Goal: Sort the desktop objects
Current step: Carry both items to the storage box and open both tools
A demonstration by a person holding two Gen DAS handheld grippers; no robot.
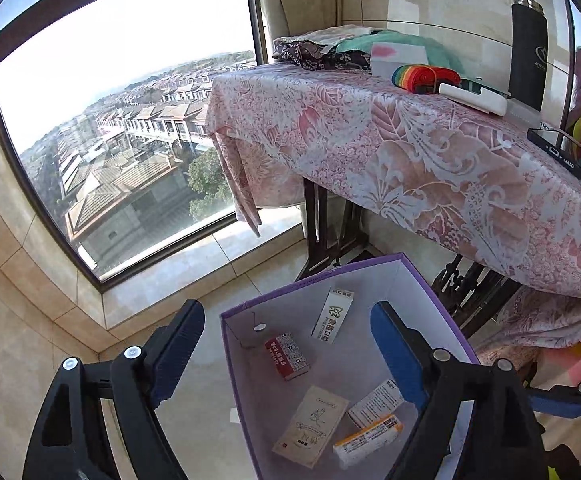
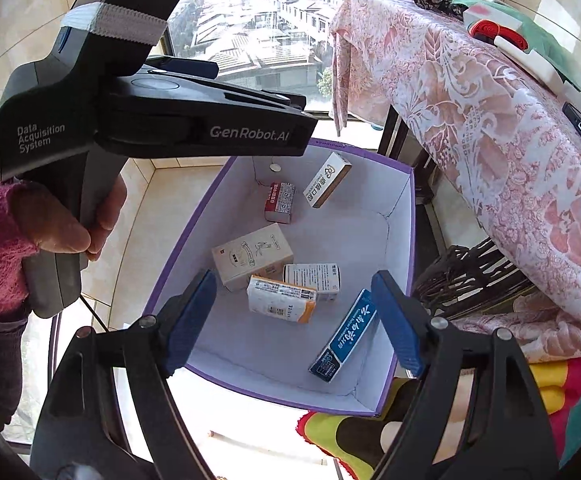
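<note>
A purple box with a white inside (image 1: 430, 292) (image 2: 400, 184) stands on the floor beside the table. Several small cartons lie in it: a red one (image 1: 287, 356) (image 2: 279, 202), a white one (image 1: 332, 315) (image 2: 327, 179), a beige one (image 1: 310, 426) (image 2: 252, 256), an orange-trimmed one (image 1: 368, 440) (image 2: 281, 299). A blue carton (image 2: 344, 336) leans by the box's right wall. My left gripper (image 1: 288, 360) is open and empty above the box; its body (image 2: 150, 120) shows in the right wrist view. My right gripper (image 2: 294, 320) is open and empty over the box.
The table with a pink floral cloth (image 1: 410, 152) (image 2: 490, 128) holds a rainbow strap (image 1: 424, 78), a white case (image 1: 474, 98), a black phone (image 1: 560, 152) and a black flask (image 1: 528, 52). A large window (image 1: 122, 120) lies left. Colourful cloth (image 2: 350, 440) lies by the box.
</note>
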